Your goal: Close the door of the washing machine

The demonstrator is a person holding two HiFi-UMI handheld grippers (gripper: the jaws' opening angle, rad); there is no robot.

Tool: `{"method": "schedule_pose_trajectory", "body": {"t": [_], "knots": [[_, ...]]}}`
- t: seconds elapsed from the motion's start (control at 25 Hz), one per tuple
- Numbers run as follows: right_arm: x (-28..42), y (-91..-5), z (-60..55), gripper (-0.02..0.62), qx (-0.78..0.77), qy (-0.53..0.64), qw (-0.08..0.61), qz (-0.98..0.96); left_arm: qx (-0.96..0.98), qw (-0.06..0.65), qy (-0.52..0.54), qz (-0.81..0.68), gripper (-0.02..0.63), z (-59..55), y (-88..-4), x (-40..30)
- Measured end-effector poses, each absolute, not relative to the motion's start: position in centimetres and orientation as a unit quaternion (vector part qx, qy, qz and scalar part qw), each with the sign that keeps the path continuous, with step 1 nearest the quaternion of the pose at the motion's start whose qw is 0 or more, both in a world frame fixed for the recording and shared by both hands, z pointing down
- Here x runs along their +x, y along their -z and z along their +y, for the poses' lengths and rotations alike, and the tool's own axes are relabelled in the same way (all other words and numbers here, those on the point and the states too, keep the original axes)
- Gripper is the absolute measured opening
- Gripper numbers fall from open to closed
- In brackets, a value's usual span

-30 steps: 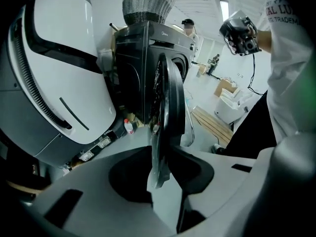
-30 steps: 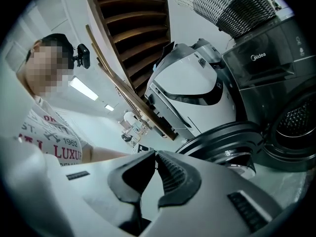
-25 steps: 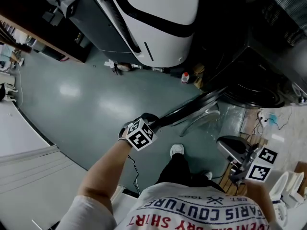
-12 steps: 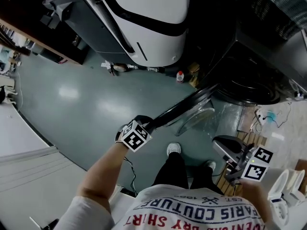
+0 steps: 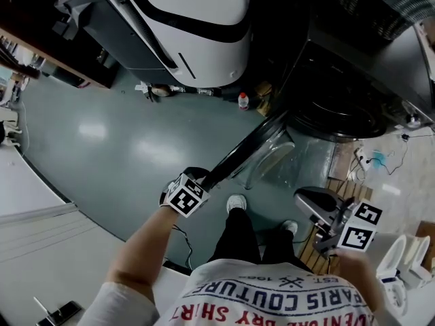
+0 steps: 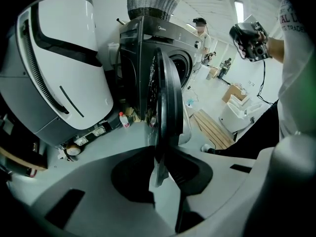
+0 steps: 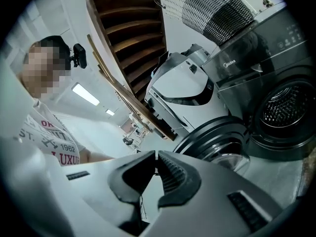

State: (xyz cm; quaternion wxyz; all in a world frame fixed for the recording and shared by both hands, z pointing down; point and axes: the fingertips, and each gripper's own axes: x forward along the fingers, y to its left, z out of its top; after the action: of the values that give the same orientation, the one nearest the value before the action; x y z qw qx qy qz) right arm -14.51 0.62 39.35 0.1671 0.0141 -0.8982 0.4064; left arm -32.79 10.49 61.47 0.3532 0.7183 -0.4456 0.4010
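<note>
Nearby, a bottle [image 5: 242, 101] stands beside the open door [image 5: 238, 156].

The left tool [image 5: 198, 180] sits at about 7 o'clock from the head view's centre, marker cube uppermost, its nose aimed toward 1 o'clock. Its jaws are clamped on the thin edge of the door [image 6: 167, 100], one pad on each side. The bare left forearm [image 5: 139, 250] stretches out to it from the 7 o'clock corner. The right tool [image 5: 316, 206] is held at 4 o'clock, close to the torso, aimed toward 10 o'clock. Its jaws are closed together with nothing between them.
</note>
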Motion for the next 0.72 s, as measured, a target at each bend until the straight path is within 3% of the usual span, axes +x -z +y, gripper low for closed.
{"method": "schedule_pose_trajectory", "body": {"t": [0.72], "knots": [[-3.8,-39.7,3.1,0.028,0.017,-0.41,0.156,-0.898,0.694,0.406,-0.351,-0.479,0.109,12.2,-61.6,-21.4]]}}
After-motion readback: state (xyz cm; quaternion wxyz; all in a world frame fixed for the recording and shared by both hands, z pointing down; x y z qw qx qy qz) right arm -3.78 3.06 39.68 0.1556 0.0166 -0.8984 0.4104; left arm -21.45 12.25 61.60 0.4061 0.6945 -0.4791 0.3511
